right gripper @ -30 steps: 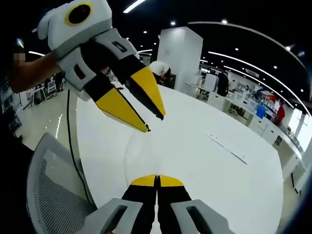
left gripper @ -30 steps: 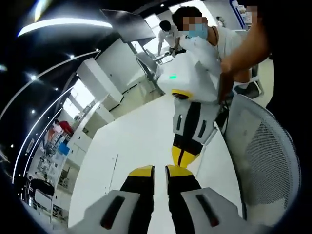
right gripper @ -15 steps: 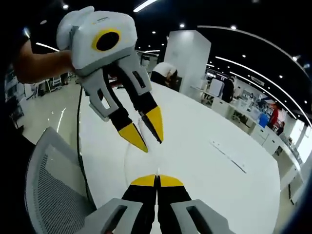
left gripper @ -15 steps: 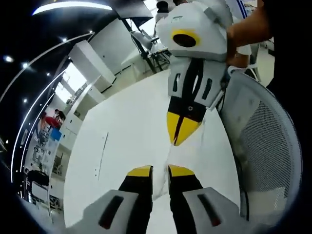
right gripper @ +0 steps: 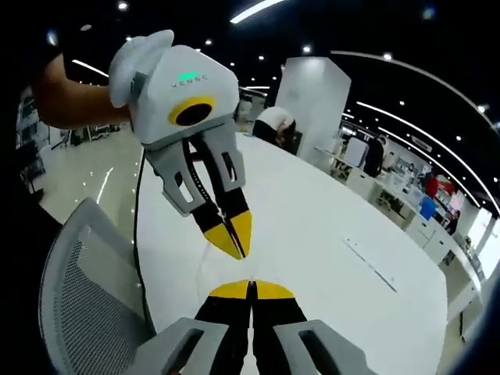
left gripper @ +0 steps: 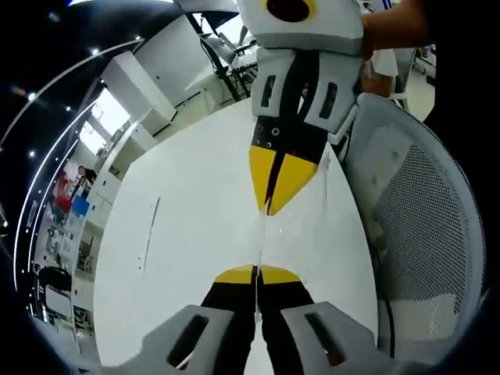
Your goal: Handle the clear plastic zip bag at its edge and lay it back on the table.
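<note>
A large open-plan office or lab: long white surface (right gripper: 328, 234), mesh chair (left gripper: 422, 226), ceiling light strips (right gripper: 258, 9), white pillar (right gripper: 312, 101), distant workbenches (right gripper: 375, 183).

White tool (right gripper: 234, 248), yellow-tipped black jaws

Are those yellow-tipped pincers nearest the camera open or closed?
Closed. In the left gripper view, the left gripper has its yellow tips meeting on a thin clear edge, likely the zip bag.

White table (left gripper: 187, 203), grey mesh chair (left gripper: 422, 234), white pillar (right gripper: 316, 101)
</note>
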Demonstrator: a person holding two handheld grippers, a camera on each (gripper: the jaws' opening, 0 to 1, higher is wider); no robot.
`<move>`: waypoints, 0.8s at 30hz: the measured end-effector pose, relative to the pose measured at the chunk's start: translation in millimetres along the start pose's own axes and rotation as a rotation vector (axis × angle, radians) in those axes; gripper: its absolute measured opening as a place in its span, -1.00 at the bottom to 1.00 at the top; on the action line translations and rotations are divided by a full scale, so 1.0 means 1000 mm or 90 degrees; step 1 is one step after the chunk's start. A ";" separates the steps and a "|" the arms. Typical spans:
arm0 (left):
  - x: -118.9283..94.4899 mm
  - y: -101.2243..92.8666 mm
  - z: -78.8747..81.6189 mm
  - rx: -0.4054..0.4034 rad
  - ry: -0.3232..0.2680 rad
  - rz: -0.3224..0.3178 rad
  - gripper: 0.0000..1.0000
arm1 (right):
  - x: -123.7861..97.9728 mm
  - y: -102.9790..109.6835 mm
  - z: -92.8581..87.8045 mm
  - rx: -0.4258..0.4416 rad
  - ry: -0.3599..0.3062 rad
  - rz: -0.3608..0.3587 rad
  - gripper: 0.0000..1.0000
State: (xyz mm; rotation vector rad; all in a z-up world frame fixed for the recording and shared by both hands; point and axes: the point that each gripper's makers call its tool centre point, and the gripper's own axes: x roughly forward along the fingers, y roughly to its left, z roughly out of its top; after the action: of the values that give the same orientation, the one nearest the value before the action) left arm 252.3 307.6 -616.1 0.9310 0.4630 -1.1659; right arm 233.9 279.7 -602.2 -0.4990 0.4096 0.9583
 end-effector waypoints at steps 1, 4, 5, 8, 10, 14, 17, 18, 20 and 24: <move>0.000 0.000 0.000 0.001 0.000 0.001 -1.00 | 0.000 0.000 0.000 -0.001 0.001 -0.001 -1.00; 0.000 0.002 0.000 -0.005 0.000 0.011 -1.00 | 0.001 0.001 -0.002 -0.001 0.005 0.001 -1.00; 0.000 0.002 0.000 -0.008 0.000 0.012 -1.00 | 0.001 0.001 -0.003 0.001 0.008 0.002 -1.00; 0.000 0.005 0.002 -0.012 -0.004 0.024 -1.00 | 0.001 0.000 -0.005 0.006 0.012 0.000 -1.00; -0.001 0.006 0.002 -0.023 -0.007 0.028 -1.00 | 0.001 -0.002 -0.006 0.009 0.010 -0.003 -1.00; -0.004 0.008 0.003 -0.040 -0.011 0.035 -1.00 | 0.001 -0.004 -0.005 0.005 0.002 -0.010 -1.00; -0.006 0.009 0.003 -0.046 -0.011 0.042 -1.00 | 0.001 -0.005 -0.011 0.022 0.018 -0.005 -0.93; -0.007 0.009 0.003 -0.050 -0.012 0.045 -1.00 | 0.002 -0.006 -0.015 0.029 0.023 -0.004 -0.87; -0.008 0.011 0.000 -0.052 -0.012 0.050 -1.00 | 0.001 -0.006 -0.017 0.027 0.027 -0.006 -0.87; -0.009 0.011 0.001 -0.059 -0.019 0.059 -1.00 | -0.005 -0.008 -0.025 0.048 0.037 -0.011 -0.86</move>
State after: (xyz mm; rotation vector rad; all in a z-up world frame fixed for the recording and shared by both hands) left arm 259.2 312.9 -604.1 0.8446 0.4414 -1.0641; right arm 235.4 258.1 -618.4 -0.4626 0.4911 0.9104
